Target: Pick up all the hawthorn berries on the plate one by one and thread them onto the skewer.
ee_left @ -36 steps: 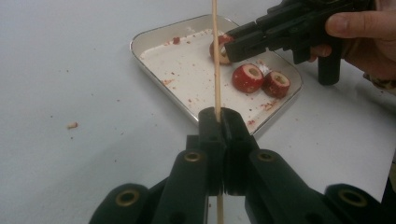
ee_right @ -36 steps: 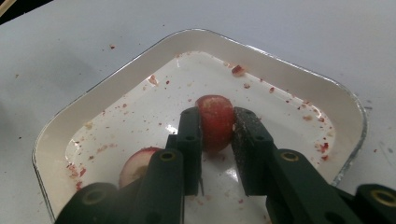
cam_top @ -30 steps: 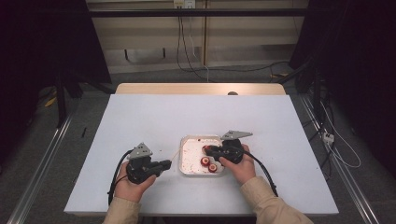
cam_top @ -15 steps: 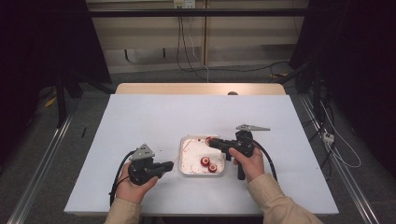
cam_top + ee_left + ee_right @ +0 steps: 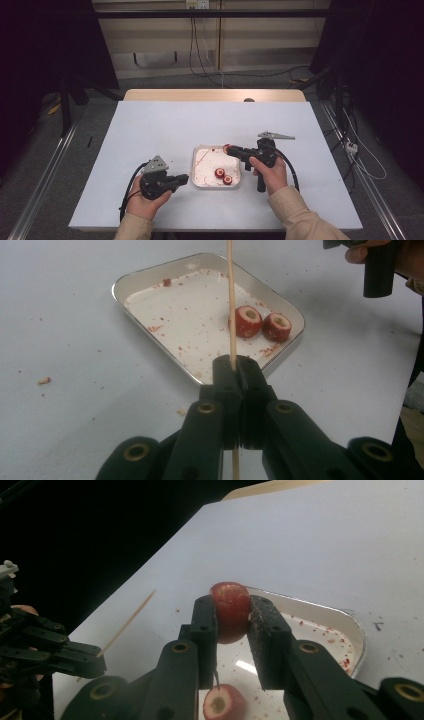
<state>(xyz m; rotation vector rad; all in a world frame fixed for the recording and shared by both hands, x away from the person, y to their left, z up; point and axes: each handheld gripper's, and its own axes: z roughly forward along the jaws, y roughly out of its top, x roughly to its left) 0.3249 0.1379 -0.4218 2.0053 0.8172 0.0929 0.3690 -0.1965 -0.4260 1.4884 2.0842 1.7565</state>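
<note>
Gripping a red fruit piece [image 5: 230,611] above the tray [image 5: 199,151], the right gripper [image 5: 231,149] faces the left gripper [image 5: 235,371] clamping a skewer [image 5: 231,300].

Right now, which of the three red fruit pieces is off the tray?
The red piece clamped in the right tongs; the other two pieces lie in the tray.

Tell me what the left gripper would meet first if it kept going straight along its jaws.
Likely the metal tray: in the left gripper view, its near rim lies just beyond the left gripper, shut on a wooden skewer. The two cored red fruit pieces sit further in, slightly right. Depth is uncertain.
</note>
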